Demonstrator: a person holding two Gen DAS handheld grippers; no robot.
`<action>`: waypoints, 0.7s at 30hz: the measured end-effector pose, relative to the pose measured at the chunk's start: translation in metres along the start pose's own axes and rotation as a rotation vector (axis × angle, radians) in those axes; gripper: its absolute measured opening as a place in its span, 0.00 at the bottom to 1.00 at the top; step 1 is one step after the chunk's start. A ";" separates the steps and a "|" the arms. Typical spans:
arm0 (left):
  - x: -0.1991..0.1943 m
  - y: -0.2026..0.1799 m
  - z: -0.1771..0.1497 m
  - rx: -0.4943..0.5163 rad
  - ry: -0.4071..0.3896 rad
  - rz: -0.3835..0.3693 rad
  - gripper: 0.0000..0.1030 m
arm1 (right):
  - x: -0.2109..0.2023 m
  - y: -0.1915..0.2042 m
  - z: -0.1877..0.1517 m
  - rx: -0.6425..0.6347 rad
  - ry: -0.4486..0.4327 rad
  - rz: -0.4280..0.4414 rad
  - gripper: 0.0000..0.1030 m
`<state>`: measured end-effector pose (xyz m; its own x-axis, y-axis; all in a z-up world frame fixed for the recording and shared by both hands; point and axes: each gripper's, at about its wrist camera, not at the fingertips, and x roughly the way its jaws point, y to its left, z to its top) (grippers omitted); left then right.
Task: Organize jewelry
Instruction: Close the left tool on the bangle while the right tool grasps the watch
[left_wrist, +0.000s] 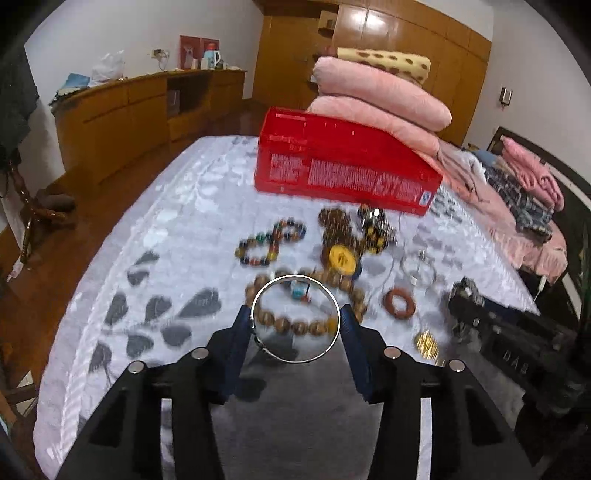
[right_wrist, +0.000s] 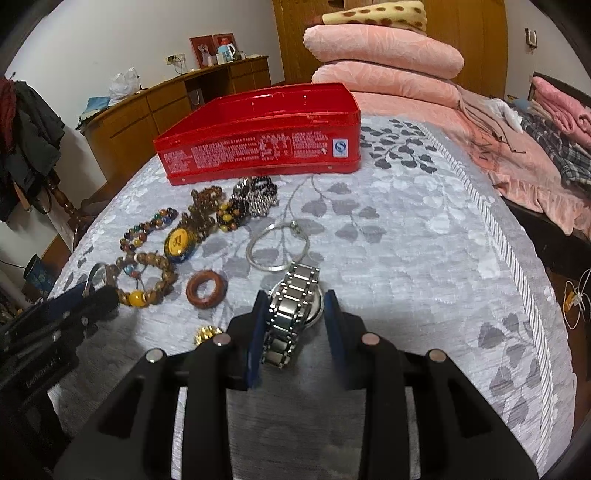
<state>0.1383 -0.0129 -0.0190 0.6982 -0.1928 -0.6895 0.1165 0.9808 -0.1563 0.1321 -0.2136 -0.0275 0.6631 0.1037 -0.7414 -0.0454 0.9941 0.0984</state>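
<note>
Left wrist view is motion-blurred; beads beyond the tongs are indistinct. Left tongs (left_wrist: 295, 319) grip a silver bangle (left_wrist: 266, 288) between their fingers, above the bedspread (left_wrist: 177, 206). Right tongs (right_wrist: 295, 306) clamp a steel watch (right_wrist: 295, 299); its band end is hidden between the fingers. Red tin (right_wrist: 258, 147) stands beyond.

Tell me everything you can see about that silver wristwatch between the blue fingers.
The wristwatch looks like polished steel, with a band of chunky rectangular links and a round case partly hidden beneath the band. It sits between the fingers of the right gripper, its band running away from the camera, over the grey leaf-patterned bedspread. Whether it is lifted or resting is unclear.
</note>
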 end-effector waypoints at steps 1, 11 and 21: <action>-0.001 -0.001 0.005 0.001 -0.012 -0.002 0.47 | -0.003 0.000 0.005 -0.001 -0.012 0.002 0.29; 0.002 -0.010 0.074 0.021 -0.116 -0.014 0.47 | -0.015 -0.012 0.068 -0.002 -0.117 0.012 0.16; 0.021 -0.006 0.056 0.026 -0.058 -0.024 0.47 | 0.005 -0.031 0.042 0.031 -0.005 0.070 0.33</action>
<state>0.1916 -0.0215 0.0072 0.7347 -0.2149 -0.6435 0.1514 0.9765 -0.1532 0.1680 -0.2456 -0.0063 0.6628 0.1728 -0.7286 -0.0688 0.9829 0.1706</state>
